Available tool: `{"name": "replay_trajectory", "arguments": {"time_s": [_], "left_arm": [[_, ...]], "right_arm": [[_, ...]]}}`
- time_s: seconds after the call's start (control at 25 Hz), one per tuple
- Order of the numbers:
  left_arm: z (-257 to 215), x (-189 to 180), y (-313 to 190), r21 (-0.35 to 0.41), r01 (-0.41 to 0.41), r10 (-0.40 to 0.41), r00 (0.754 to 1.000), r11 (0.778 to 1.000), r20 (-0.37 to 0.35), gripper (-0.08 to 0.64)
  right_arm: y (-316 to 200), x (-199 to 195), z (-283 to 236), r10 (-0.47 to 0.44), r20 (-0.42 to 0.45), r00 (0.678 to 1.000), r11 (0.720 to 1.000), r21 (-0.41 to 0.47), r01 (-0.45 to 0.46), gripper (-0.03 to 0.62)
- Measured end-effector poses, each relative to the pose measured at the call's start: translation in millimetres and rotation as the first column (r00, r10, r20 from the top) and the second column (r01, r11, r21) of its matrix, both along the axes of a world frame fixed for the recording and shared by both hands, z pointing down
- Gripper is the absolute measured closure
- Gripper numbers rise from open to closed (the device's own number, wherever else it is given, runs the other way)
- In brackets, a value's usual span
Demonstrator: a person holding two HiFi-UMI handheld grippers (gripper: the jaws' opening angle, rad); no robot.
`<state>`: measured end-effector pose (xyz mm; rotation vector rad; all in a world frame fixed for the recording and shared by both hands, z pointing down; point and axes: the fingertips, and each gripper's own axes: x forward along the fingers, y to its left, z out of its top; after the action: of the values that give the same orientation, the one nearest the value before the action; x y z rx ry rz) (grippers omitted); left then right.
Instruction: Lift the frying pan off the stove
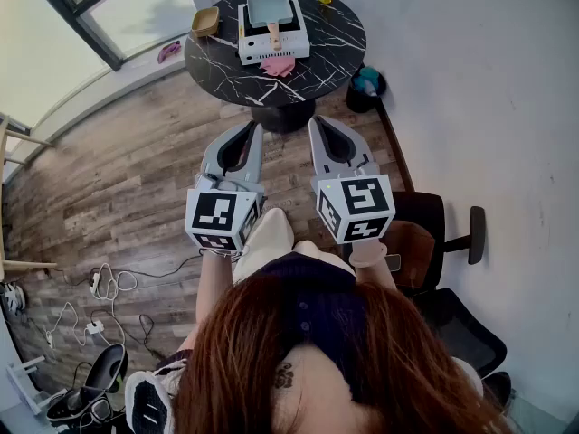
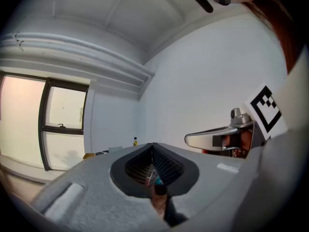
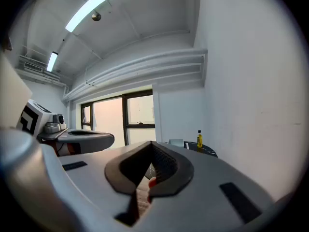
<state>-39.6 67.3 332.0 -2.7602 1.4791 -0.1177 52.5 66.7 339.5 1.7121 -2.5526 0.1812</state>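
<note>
Head view shows left tongs (image 1: 256, 127) and right tongs (image 1: 314, 121) closed, empty; frying pan (image 1: 270, 7) sits at 12 o'clock, so one should open before reaching its handle (image 1: 274, 34).

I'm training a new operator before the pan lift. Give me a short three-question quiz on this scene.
1. True or false: the frying pan sits on the stove.
2. What lies on the table at the stove's near edge? A pink cloth; B fork; C mug.
3. Fill in: the left gripper and right gripper both have jaws ____.
Key: 1 true; 2 A; 3 shut.
</note>
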Motion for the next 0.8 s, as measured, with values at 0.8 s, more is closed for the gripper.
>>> {"name": "replay_trajectory", "arguments": {"time_s": [0.8], "left_arm": [[-1, -14, -74, 0.005, -0.036, 0.036, 0.999, 0.999, -0.012, 0.548]], "right_arm": [[-67, -14, 2, 0.032, 0.020, 0.999, 0.999, -0.008, -0.031, 0.583]]}}
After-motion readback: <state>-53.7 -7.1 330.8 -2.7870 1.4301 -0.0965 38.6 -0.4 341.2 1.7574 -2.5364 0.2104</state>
